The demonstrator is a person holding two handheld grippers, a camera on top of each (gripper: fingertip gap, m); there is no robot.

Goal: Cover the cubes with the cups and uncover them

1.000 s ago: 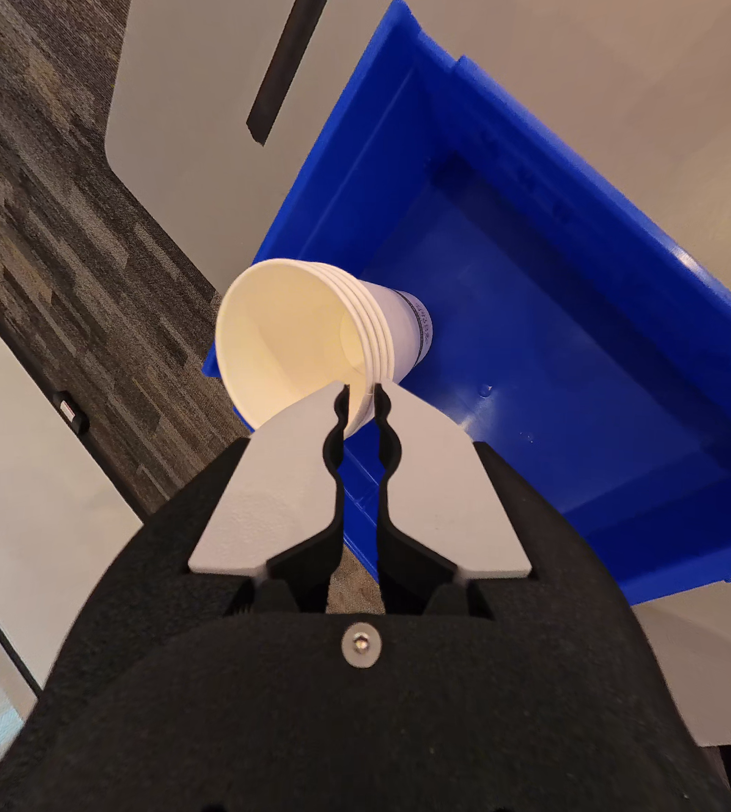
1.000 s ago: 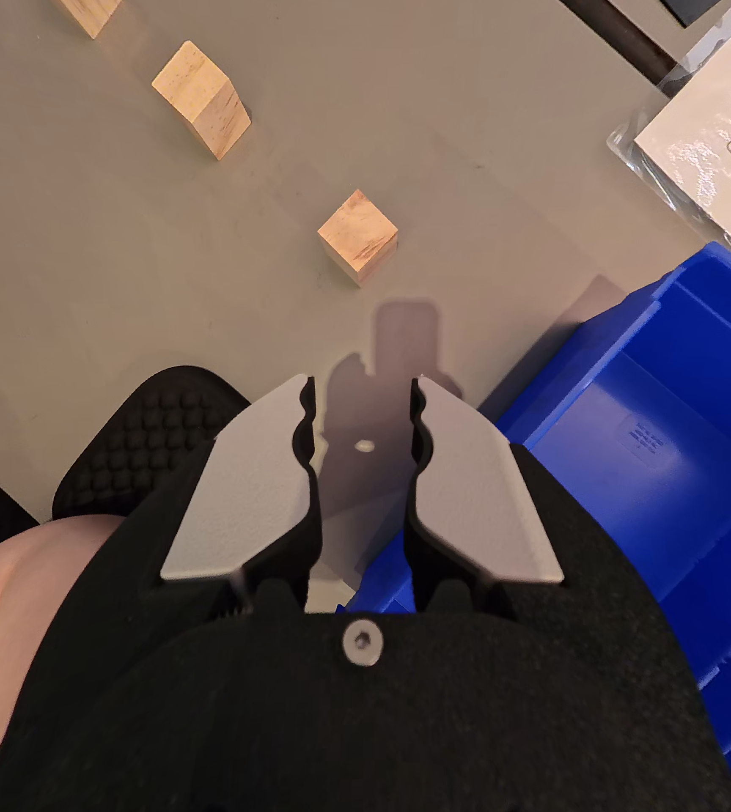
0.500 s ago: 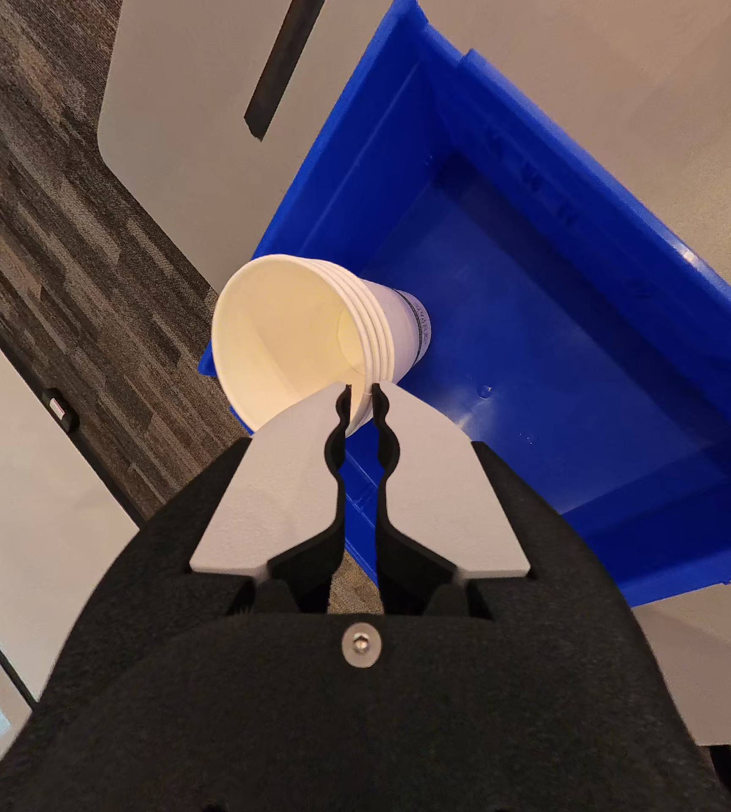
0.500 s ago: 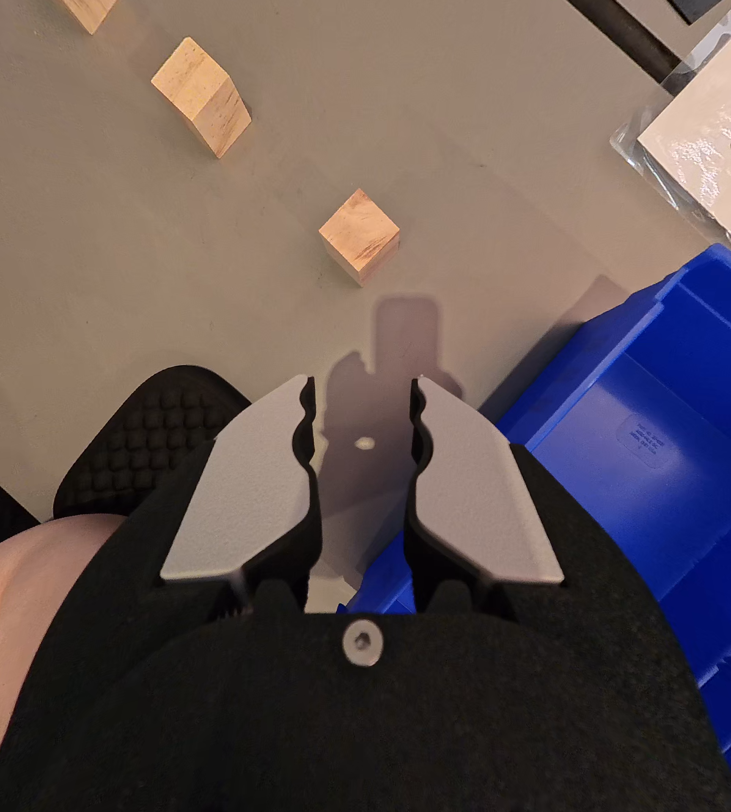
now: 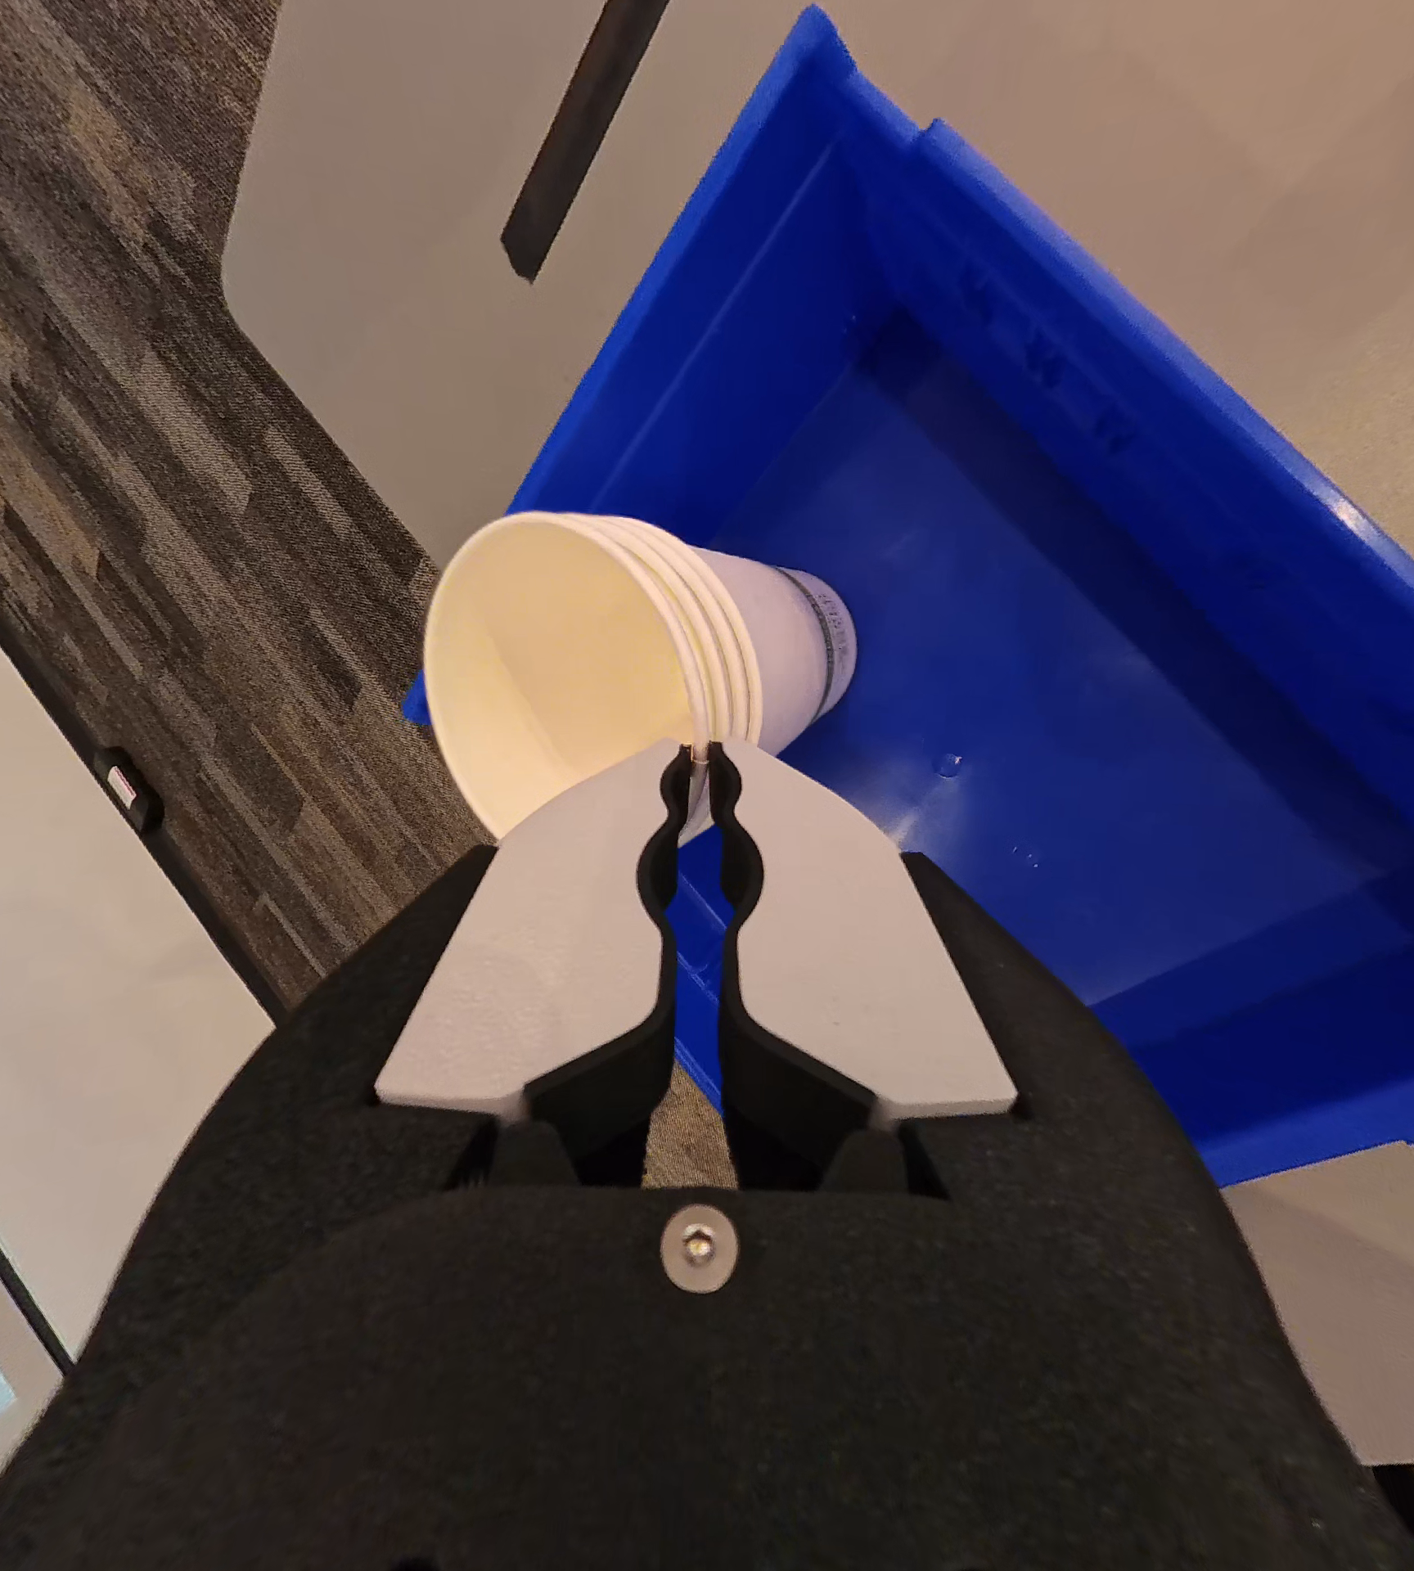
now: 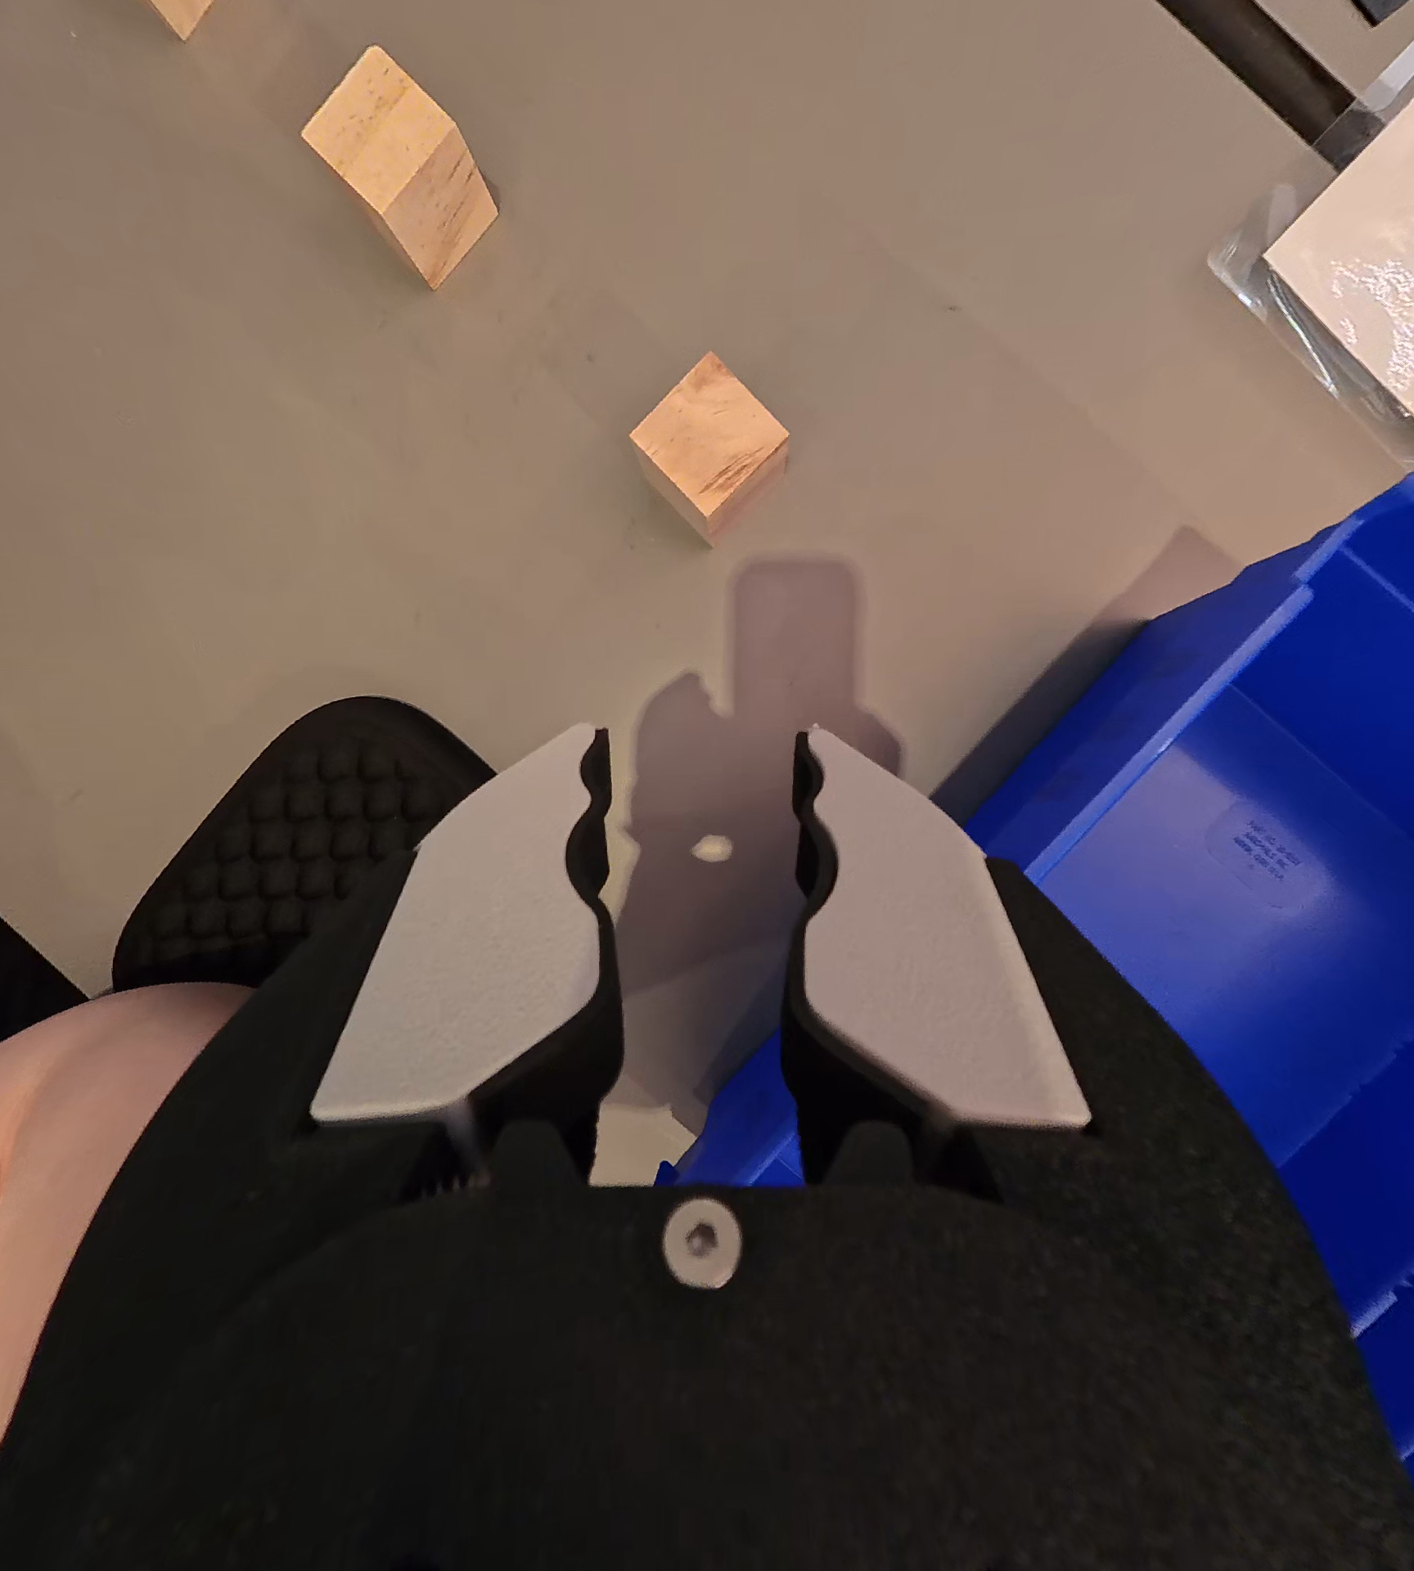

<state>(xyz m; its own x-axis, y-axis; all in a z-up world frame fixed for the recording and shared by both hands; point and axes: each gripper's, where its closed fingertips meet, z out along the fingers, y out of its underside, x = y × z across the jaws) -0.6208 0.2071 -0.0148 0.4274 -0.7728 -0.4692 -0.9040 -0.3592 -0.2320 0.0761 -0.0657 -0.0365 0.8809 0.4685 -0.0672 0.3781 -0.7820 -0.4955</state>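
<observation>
My left gripper (image 5: 693, 750) is shut on the rim of a stack of white paper cups (image 5: 602, 663). It holds the stack tilted on its side over the left corner of a blue bin (image 5: 1154, 765). My right gripper (image 6: 702, 744) is open and empty above the grey table (image 6: 176, 510). Ahead of it a wooden cube (image 6: 710, 444) stands on the table. A second cube (image 6: 402, 166) lies farther up left, and the corner of a third (image 6: 176, 13) shows at the top edge.
The blue bin (image 6: 1239, 893) sits right of the right gripper. A plastic-wrapped white pack (image 6: 1384, 255) lies at the far right. A black textured pad (image 6: 295, 842) and a person's arm (image 6: 49, 1148) are at lower left. Carpet floor (image 5: 134, 425) lies beyond the table edge.
The left gripper with the cup stack has shifted only slightly over the bin. The right gripper has stayed nearly still, open.
</observation>
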